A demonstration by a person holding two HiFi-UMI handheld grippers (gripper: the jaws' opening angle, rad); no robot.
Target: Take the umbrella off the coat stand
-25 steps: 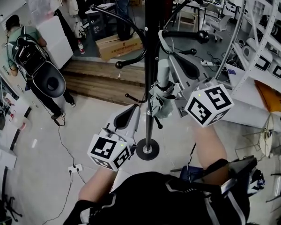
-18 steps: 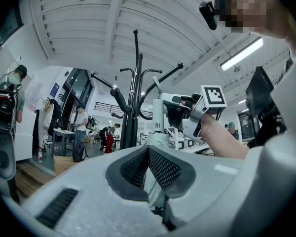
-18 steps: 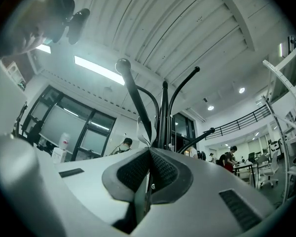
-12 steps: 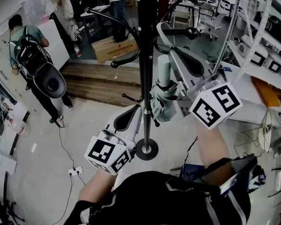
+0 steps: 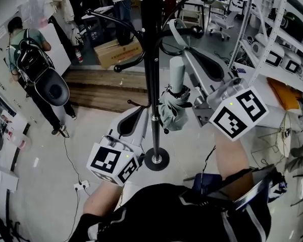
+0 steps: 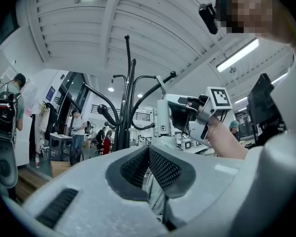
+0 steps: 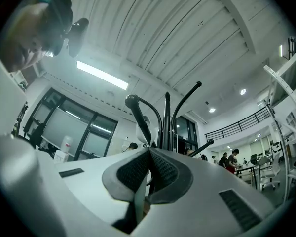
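Note:
A black coat stand (image 5: 152, 84) rises in the middle of the head view, its round base on the floor. A folded grey-green umbrella (image 5: 172, 107) hangs beside the pole, and its pale strap (image 5: 175, 32) loops over a curved hook arm. My right gripper (image 5: 184, 48) reaches up to that loop and is shut on the strap. The strap (image 7: 136, 201) runs down between the pads of the right gripper (image 7: 149, 151). My left gripper (image 5: 143, 110) points up just left of the pole, shut. Grey fabric shows through the slit below the left gripper's (image 6: 148, 148) pads.
A person with a backpack (image 5: 33, 59) stands at the far left. A cardboard box (image 5: 116, 49) sits above a wooden step (image 5: 106, 84) behind the stand. White shelving (image 5: 272, 44) lines the right side. A power strip (image 5: 82, 184) and cable lie on the floor.
The stand and umbrella have drifted left in the head view. My right gripper keeps its hold on the strap. The left gripper has barely moved.

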